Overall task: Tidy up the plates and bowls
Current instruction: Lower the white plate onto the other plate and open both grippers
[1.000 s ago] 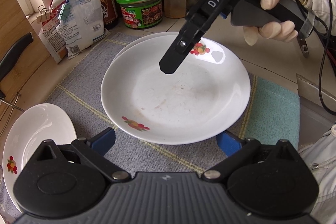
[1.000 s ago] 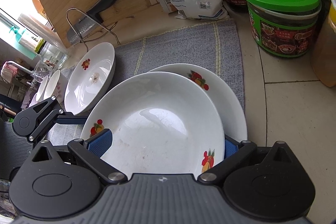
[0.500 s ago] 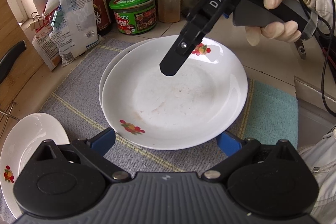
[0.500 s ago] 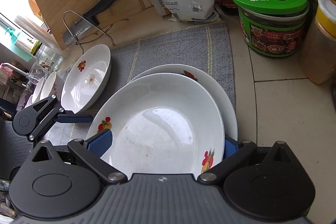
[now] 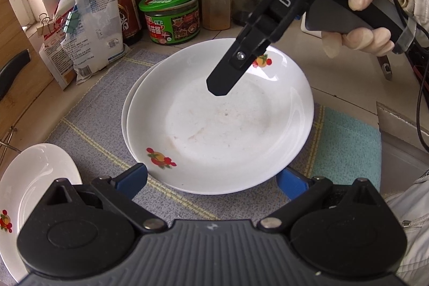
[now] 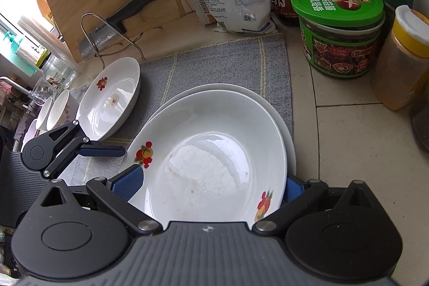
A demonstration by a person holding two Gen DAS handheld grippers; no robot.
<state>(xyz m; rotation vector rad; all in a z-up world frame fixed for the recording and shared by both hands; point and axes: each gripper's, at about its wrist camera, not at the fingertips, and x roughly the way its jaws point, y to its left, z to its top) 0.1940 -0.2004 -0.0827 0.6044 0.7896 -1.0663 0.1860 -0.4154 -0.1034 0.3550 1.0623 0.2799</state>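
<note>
Stacking step, nearly finished. Top plate (image 6: pixel 214 165) lying on a 2nd plate (image 6: pixel 284 130) on the grey mat (image 6: pixel 228 63), slightly off-centre. Right gripper (image 6: pixel 213 182) spread wide around the near rim, no squeeze visible. Left gripper (image 5: pixel 211 178) also open, empty, beside the stack. Next, probably: backing off without dragging the rim, then fetching plate 3 (image 6: pixel 112 98) at the left.

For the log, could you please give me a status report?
Left tool open, empty. Right tool astride upper white fruit-pattern plate, grip unclear. Plate over matching lower plate. Nothing in the way.
</note>
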